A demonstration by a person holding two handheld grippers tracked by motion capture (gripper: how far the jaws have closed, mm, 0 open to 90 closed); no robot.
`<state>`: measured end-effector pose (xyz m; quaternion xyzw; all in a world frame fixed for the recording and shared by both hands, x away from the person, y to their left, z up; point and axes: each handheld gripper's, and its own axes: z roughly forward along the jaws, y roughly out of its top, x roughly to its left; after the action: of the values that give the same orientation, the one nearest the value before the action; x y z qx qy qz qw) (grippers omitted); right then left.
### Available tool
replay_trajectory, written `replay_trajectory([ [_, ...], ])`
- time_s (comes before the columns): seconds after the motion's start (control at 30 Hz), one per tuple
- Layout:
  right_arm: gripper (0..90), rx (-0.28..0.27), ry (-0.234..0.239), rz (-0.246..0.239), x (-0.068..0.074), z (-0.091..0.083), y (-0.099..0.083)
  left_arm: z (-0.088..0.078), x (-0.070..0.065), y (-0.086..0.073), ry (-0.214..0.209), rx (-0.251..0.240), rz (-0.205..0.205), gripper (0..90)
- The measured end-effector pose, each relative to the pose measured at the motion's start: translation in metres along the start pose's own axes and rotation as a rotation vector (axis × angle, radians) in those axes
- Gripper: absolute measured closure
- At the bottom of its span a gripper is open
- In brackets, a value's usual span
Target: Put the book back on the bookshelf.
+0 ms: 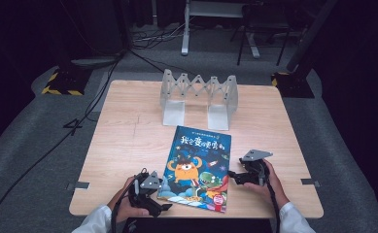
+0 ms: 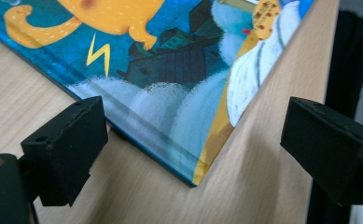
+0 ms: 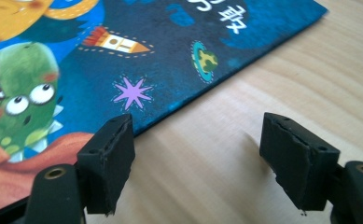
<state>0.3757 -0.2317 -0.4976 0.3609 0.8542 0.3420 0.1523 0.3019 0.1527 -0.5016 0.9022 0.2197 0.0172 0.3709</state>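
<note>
Flanking a flat picture book [image 1: 197, 170] at 8 and 3 o'clock, both wide-open tools, left tool [image 1: 150, 196] and right tool [image 1: 245, 175], seem poised to lift it.

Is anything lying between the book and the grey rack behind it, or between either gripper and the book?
Nothing visible. Bare wood separates the book from the rack. The left gripper sits open at its near corner, the right gripper open at its right edge.

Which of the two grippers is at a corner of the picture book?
The left gripper: its open jaws straddle the picture book's near left corner. The right gripper, also open, sits midway along the book's right edge instead.
</note>
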Motion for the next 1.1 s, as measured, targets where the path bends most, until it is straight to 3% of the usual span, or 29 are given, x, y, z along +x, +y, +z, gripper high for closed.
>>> replay_trajectory([
  [0.07,28.1,-0.003,-0.031,0.01,-0.007,0.004,0.005,0.003,-0.002,0.003,-0.018,-0.004,0.005,11.6],
  [0.17,28.9,-0.006,-0.06,0.014,-0.013,0.009,0.01,0.003,-0.004,0.005,-0.011,0.008,0.009,12.2],
  [0.3,28.6,0.0,-0.033,0.027,-0.016,0.007,0.008,0.002,-0.003,0.004,-0.004,-0.001,0.008,15.3],
  [0.47,26.4,0.026,-0.008,0.006,-0.011,-0.003,0.001,0.002,-0.006,0.001,0.02,-0.002,0.043,16.9],
  [0.63,23.8,0.062,0.076,-0.039,0.008,-0.03,-0.013,-0.006,0.0,-0.008,0.066,-0.015,0.014,16.9],
  [0.7,25.1,0.065,0.079,-0.05,0.012,-0.033,-0.014,-0.007,0.002,-0.009,0.082,-0.016,0.009,16.9],
  [0.73,32.0,0.118,0.102,-0.075,0.022,-0.042,-0.017,-0.007,0.003,-0.009,0.095,-0.013,0.004,16.4],
  [0.77,32.0,0.118,0.102,-0.075,0.022,-0.042,-0.017,-0.007,0.004,-0.01,0.118,-0.014,0.0,16.4],
  [0.97,33.3,0.224,0.128,-0.11,0.046,-0.053,-0.022,-0.004,0.004,-0.008,0.135,-0.003,0.014,12.0],
  [1.1,36.1,0.256,0.137,-0.116,0.054,-0.056,-0.021,-0.004,0.003,-0.008,0.134,-0.007,0.018,12.1],
])
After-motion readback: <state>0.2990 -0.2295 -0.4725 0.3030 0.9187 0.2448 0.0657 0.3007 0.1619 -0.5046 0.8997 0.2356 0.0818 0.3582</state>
